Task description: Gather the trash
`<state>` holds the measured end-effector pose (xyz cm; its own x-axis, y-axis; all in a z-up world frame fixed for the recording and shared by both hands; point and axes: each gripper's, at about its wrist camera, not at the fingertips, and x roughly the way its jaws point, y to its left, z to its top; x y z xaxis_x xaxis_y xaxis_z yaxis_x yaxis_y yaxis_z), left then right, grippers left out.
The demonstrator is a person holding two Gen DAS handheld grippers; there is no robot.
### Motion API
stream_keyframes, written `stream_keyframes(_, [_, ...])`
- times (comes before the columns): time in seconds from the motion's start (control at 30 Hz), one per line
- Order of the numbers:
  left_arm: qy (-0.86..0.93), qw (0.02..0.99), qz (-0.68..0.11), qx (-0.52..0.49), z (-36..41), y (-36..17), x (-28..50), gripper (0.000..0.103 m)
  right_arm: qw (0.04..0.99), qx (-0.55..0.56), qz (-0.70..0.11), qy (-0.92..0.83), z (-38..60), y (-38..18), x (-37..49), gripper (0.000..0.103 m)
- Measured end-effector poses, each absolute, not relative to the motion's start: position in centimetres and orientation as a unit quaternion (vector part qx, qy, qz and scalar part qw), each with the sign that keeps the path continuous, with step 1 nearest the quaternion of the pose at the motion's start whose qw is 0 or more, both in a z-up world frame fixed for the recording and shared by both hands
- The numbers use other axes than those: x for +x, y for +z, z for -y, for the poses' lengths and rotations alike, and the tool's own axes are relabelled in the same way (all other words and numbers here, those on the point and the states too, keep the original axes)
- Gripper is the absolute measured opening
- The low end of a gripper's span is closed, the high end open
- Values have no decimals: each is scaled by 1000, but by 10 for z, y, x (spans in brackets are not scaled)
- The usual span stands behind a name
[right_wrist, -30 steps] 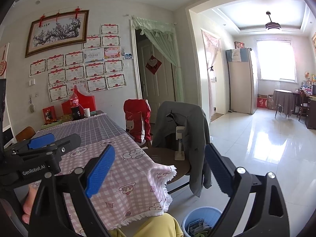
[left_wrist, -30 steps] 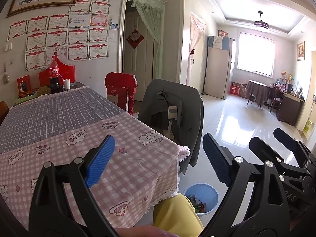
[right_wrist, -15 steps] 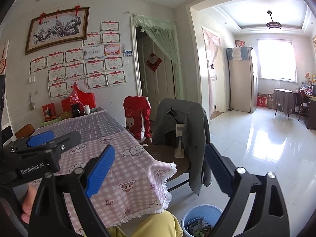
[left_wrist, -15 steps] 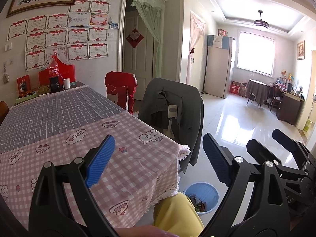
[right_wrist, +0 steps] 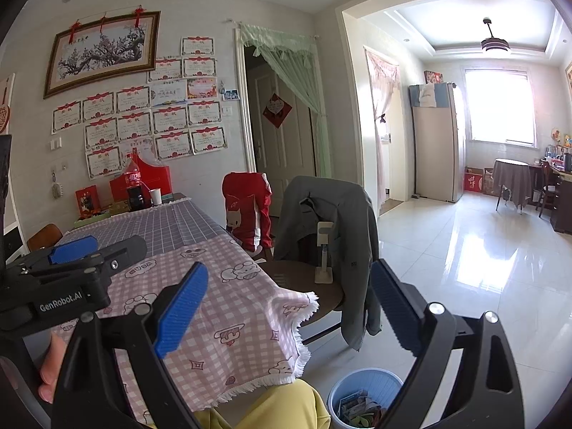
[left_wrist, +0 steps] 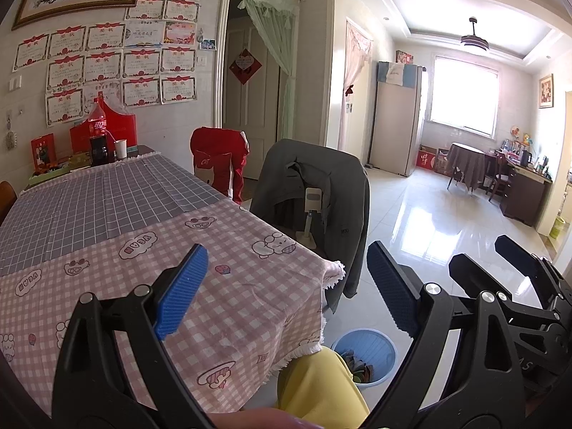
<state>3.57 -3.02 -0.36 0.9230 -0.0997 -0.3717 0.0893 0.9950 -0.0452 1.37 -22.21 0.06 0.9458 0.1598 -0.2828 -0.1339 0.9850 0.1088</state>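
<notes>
Claws [left_wrist: 286, 293] [right_wrist: 289, 311] gape empty; table [left_wrist: 232, 286] flanks bin [right_wrist: 364, 393].

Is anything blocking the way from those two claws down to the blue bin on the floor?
Partly. The yellow-clad knee and the tablecloth's hanging corner sit just left of the blue bin. The bin's mouth is uncovered. Both the left gripper and right gripper are open and empty.

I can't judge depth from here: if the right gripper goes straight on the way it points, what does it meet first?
Probably the grey jacket draped over the chair beyond the table corner. The right gripper, jaws open, aims just past the pink checked tablecloth; it may clip that corner first, depth is unclear.
</notes>
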Motion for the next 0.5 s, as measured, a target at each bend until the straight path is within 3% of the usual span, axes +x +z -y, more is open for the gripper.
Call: stream_keyframes(0.5, [-50, 979, -198, -13, 30, -6, 39, 89, 985, 41, -150, 74, 221, -2, 14, 90])
